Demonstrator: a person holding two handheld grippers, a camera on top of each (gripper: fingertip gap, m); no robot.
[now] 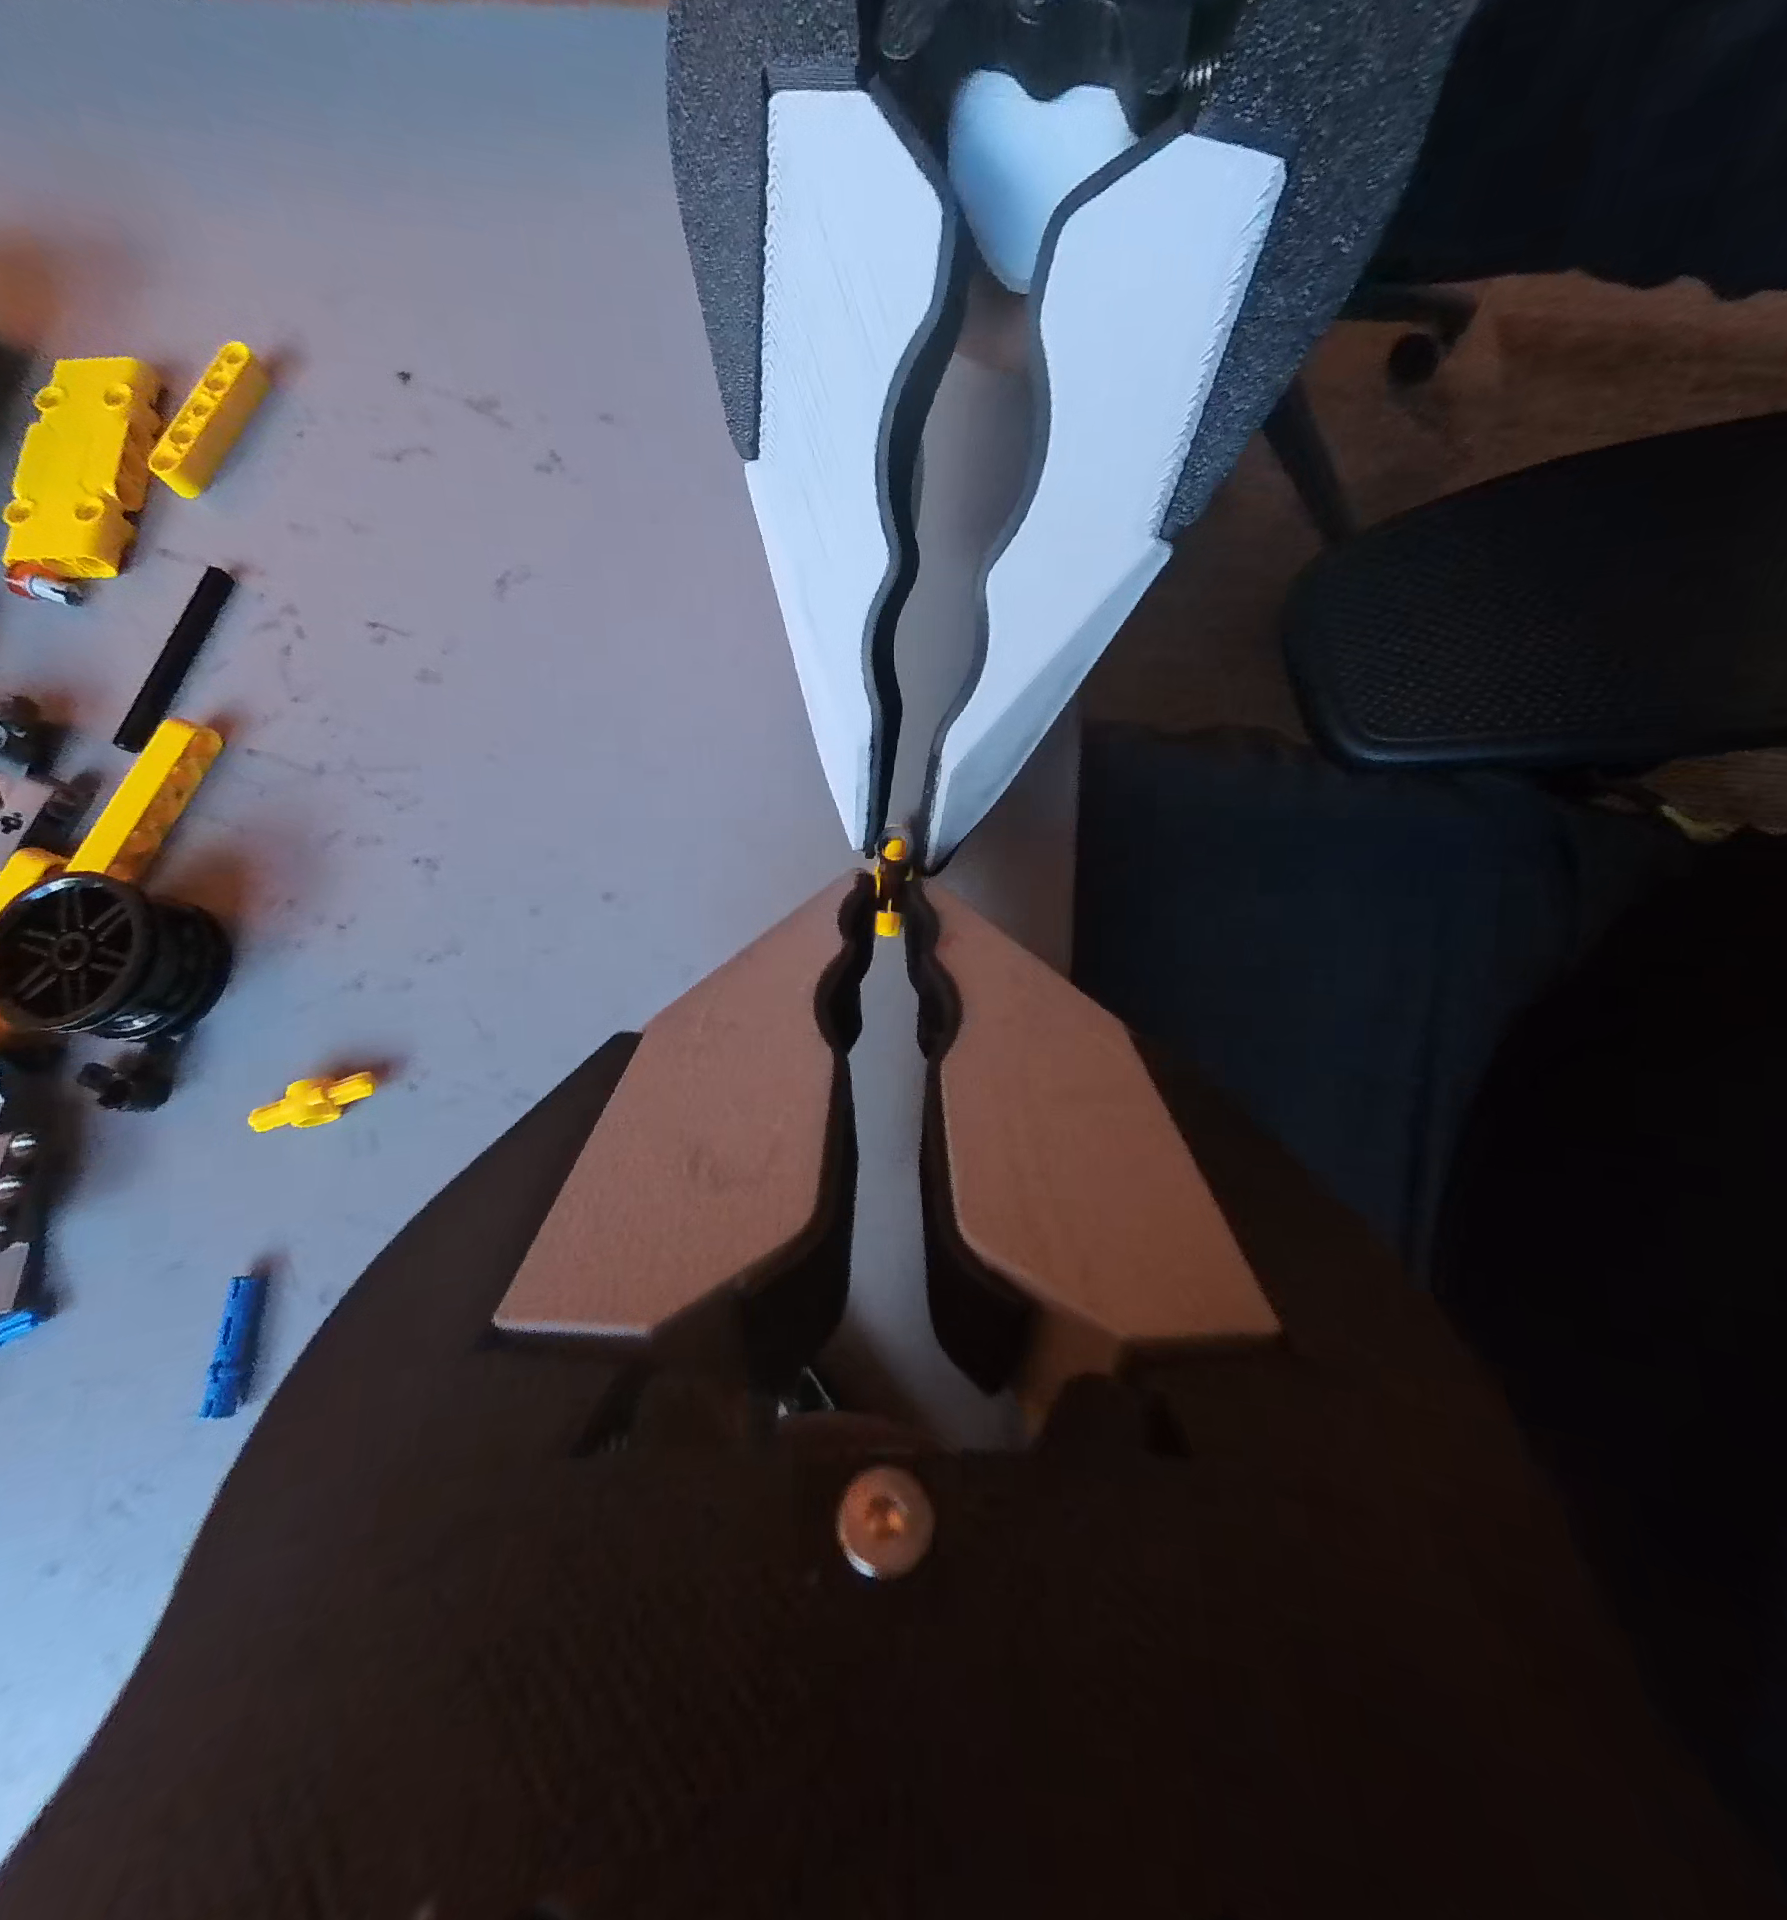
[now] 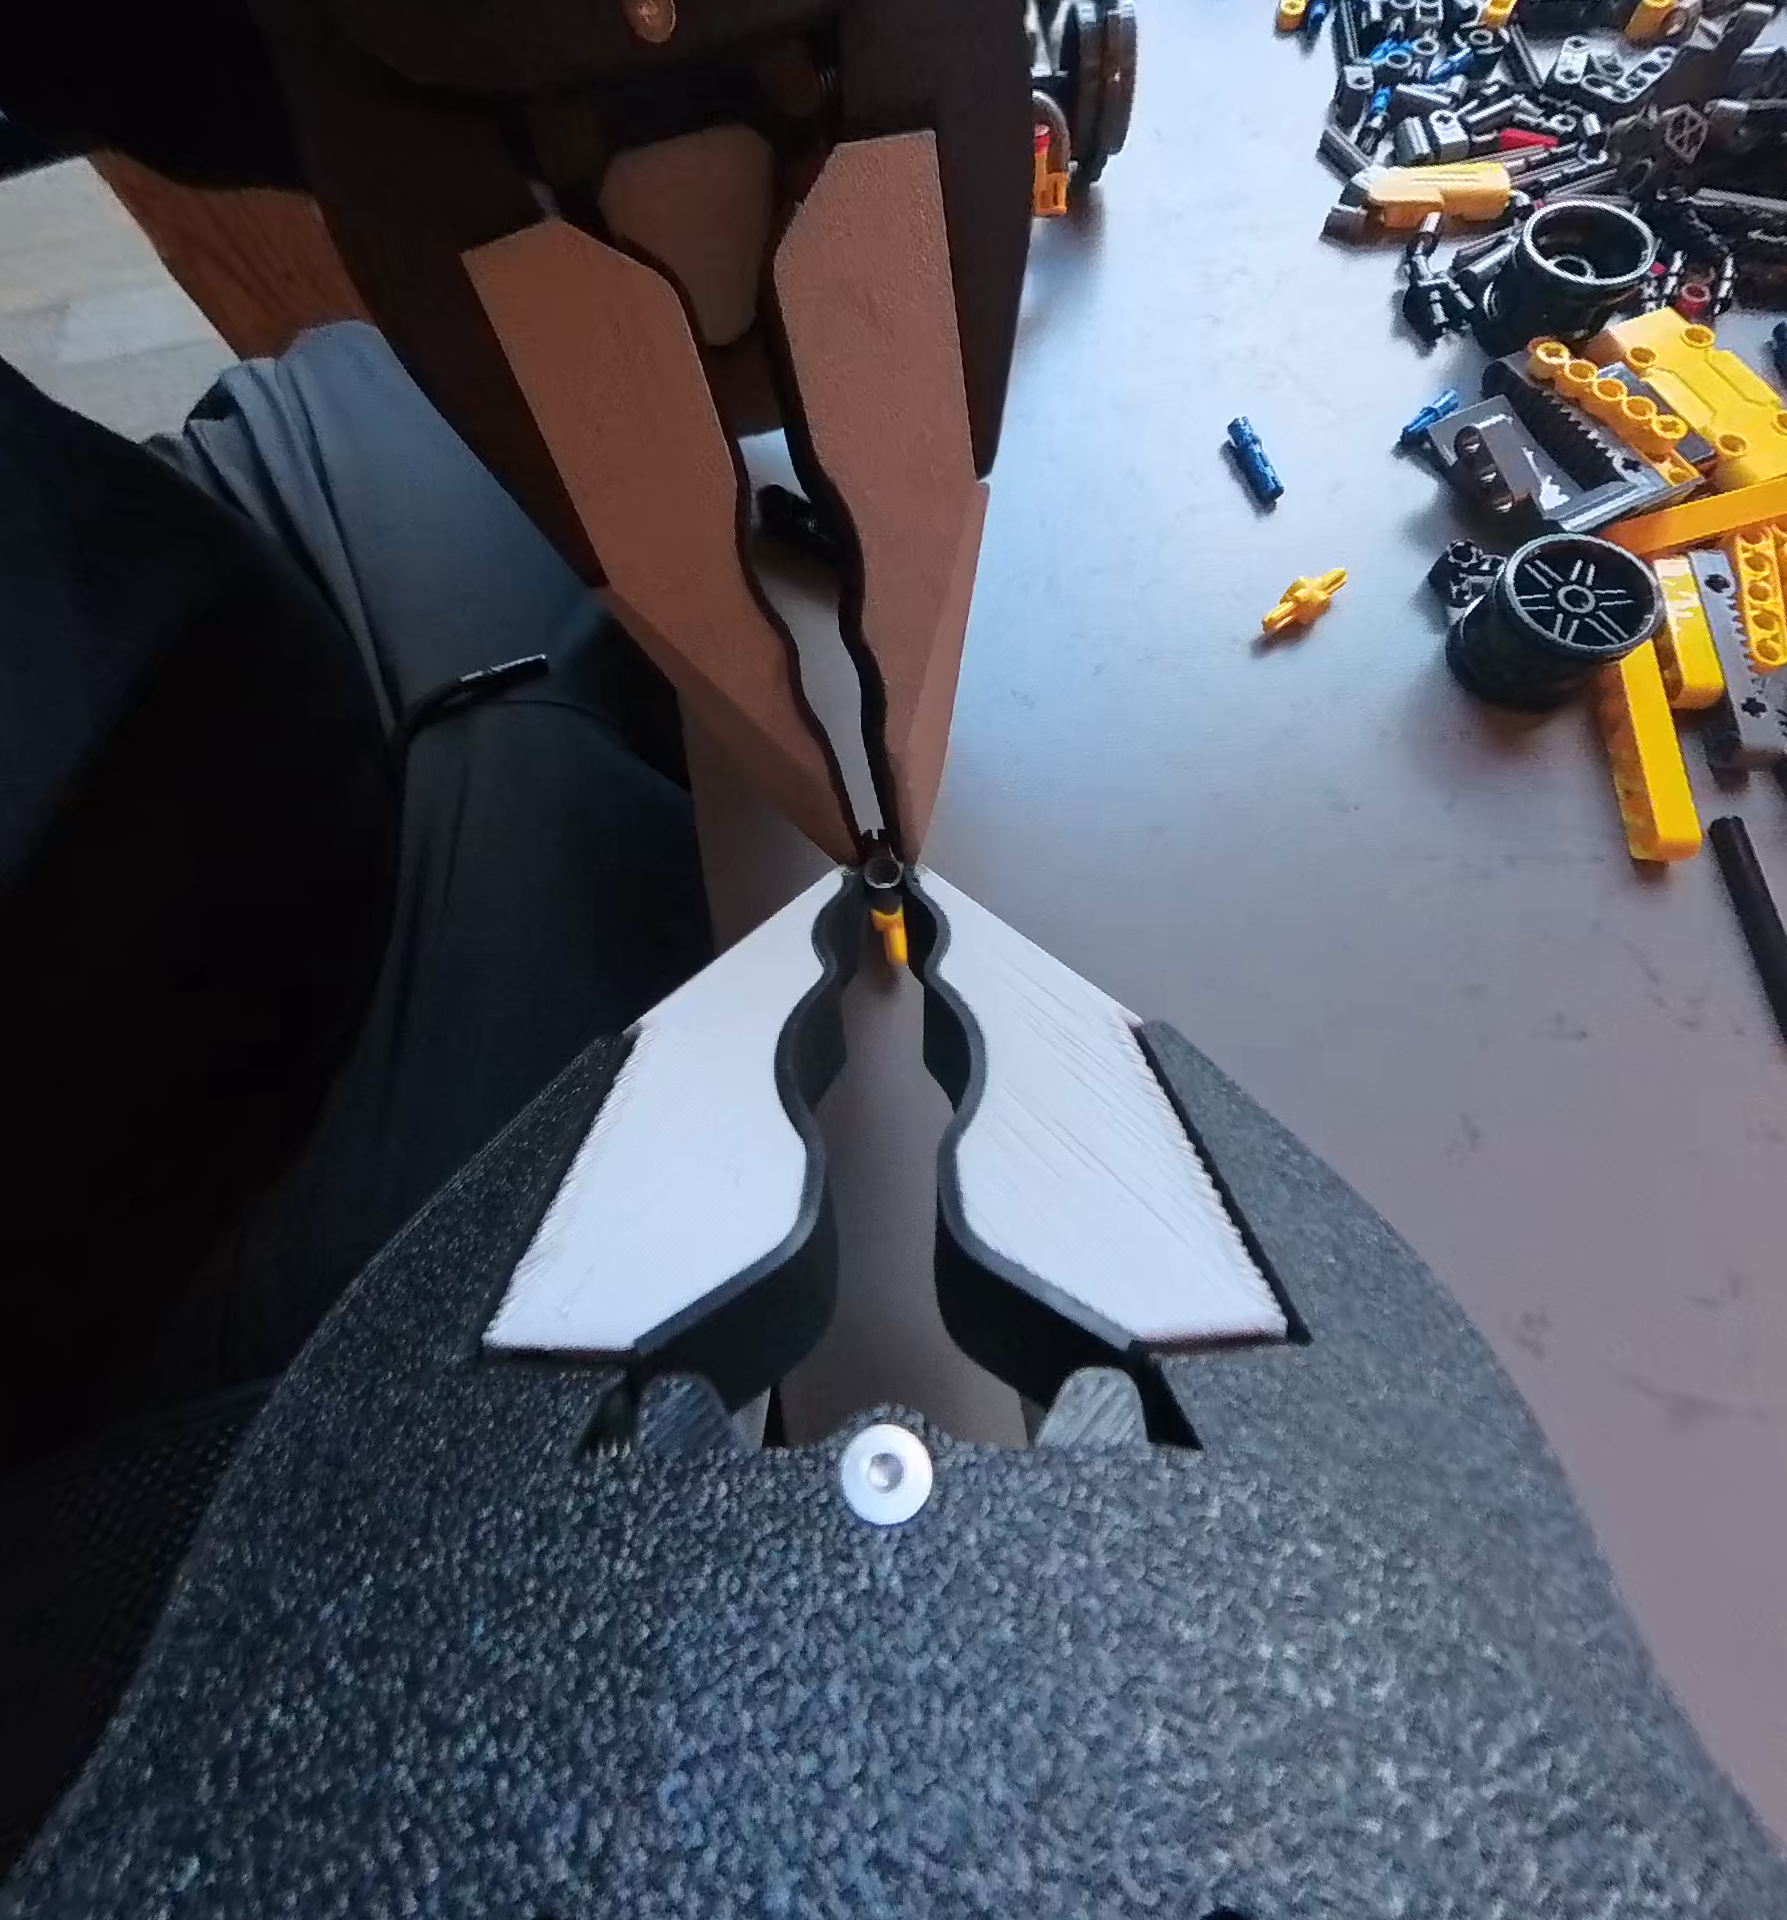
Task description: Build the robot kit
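the left gripper [image 1: 887, 902] is pinched nearly closed on a tiny yellow pin [image 1: 889, 914], tip to tip with the right gripper [image 2: 884, 902], also clamped on it. a black wheel [image 2: 1569, 613] is seen well off to the right gripper's right.

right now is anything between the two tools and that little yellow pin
Nothing visible. The left tool and right tool meet tip to tip above the table edge, both shut on the yellow pin with its small black connector.

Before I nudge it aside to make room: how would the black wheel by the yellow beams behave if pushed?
The black wheel is round and lies on its side, so it would probably slide, though it could roll if tipped up. It looks light. Yellow beams touching it may shift too.
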